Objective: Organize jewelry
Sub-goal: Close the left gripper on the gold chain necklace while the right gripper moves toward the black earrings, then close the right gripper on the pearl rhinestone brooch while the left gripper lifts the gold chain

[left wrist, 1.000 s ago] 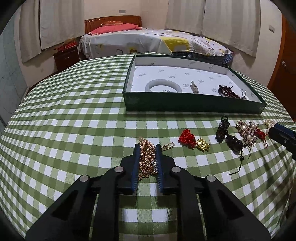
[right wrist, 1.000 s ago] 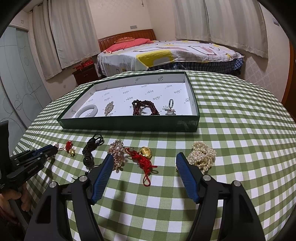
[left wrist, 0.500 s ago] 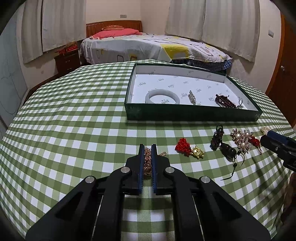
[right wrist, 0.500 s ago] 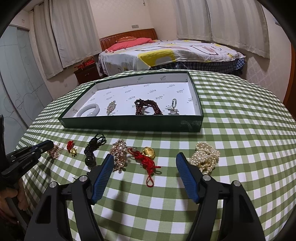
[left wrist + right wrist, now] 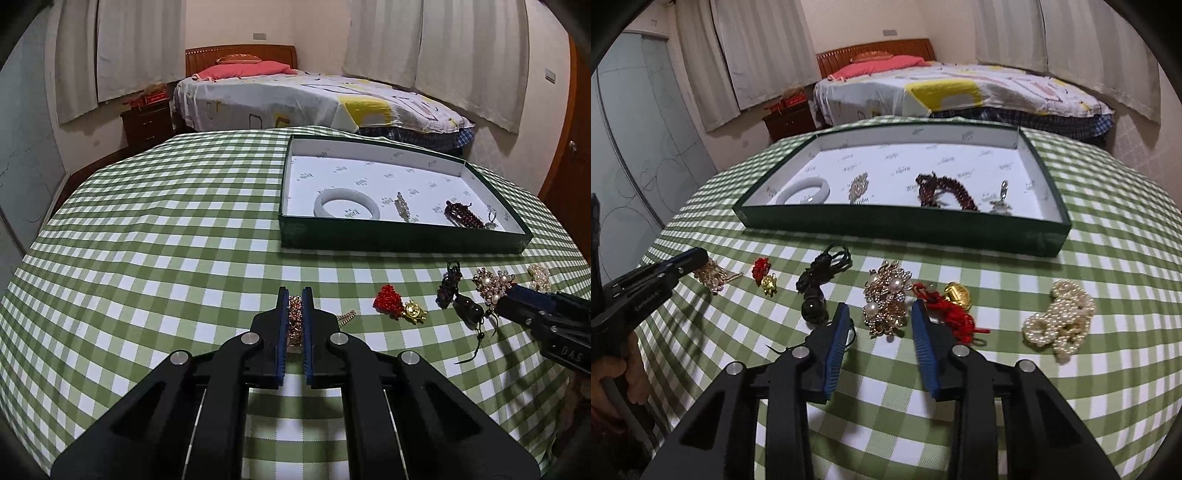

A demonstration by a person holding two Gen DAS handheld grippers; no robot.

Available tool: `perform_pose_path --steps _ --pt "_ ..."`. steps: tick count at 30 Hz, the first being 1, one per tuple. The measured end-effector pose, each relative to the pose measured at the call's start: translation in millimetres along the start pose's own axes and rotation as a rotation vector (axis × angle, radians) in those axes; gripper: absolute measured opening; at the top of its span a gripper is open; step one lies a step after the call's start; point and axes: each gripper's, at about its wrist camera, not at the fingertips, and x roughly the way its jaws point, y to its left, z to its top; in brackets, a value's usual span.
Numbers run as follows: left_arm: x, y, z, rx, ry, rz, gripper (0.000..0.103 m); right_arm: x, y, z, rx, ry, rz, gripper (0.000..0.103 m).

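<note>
My left gripper [image 5: 294, 295] is shut on a bunched gold chain [image 5: 294, 319], low over the green checked tablecloth [image 5: 166, 258]. A tail of the chain trails onto the cloth. The right wrist view shows that gripper [image 5: 696, 258] and the chain [image 5: 714, 277] at the far left. My right gripper [image 5: 880, 308] straddles a gold brooch with pearls [image 5: 886, 299]; its jaws are closing, and the pads do not visibly press on the brooch. The green tray [image 5: 901, 229] behind holds a white bangle [image 5: 805, 190], a small gold brooch [image 5: 858, 186], dark red beads [image 5: 942, 190] and a silver piece [image 5: 999, 199].
Loose on the cloth lie a red knot with a gold charm [image 5: 764, 275], a black cord with a dark bead [image 5: 820, 280], a red cord with a gold bell [image 5: 953, 302] and a pearl strand [image 5: 1062, 321]. A hand [image 5: 624, 369] holds the left tool. A bed stands beyond the table.
The left jaws have squeezed tighter onto the gold chain. My right gripper has shifted left from the red cord to the pearl brooch, and its jaws have narrowed around it.
</note>
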Motion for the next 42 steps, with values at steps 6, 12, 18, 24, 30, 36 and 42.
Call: perform_pose_path --steps 6,12,18,24,30,36,42 --pt "3 2 -2 -0.007 0.008 -0.001 0.007 9 -2 8 0.021 0.013 0.008 0.036" --pt "4 2 -2 -0.007 0.008 0.001 0.007 15 0 13 0.003 0.018 -0.001 0.024" --pt "3 2 -2 -0.004 0.003 0.002 0.007 9 4 10 -0.015 0.002 -0.006 0.023" --pt "0 1 -1 0.004 0.0 0.0 0.007 3 5 9 -0.026 -0.016 -0.011 0.02" --pt "13 6 -7 -0.045 0.065 -0.029 0.008 4 4 8 -0.024 -0.014 -0.007 0.02" --pt "15 10 -9 -0.072 0.061 -0.015 0.028 4 3 8 -0.022 -0.015 -0.003 0.02" --pt "18 6 -12 -0.055 0.08 -0.023 0.039 4 3 8 -0.021 -0.014 -0.003 0.02"
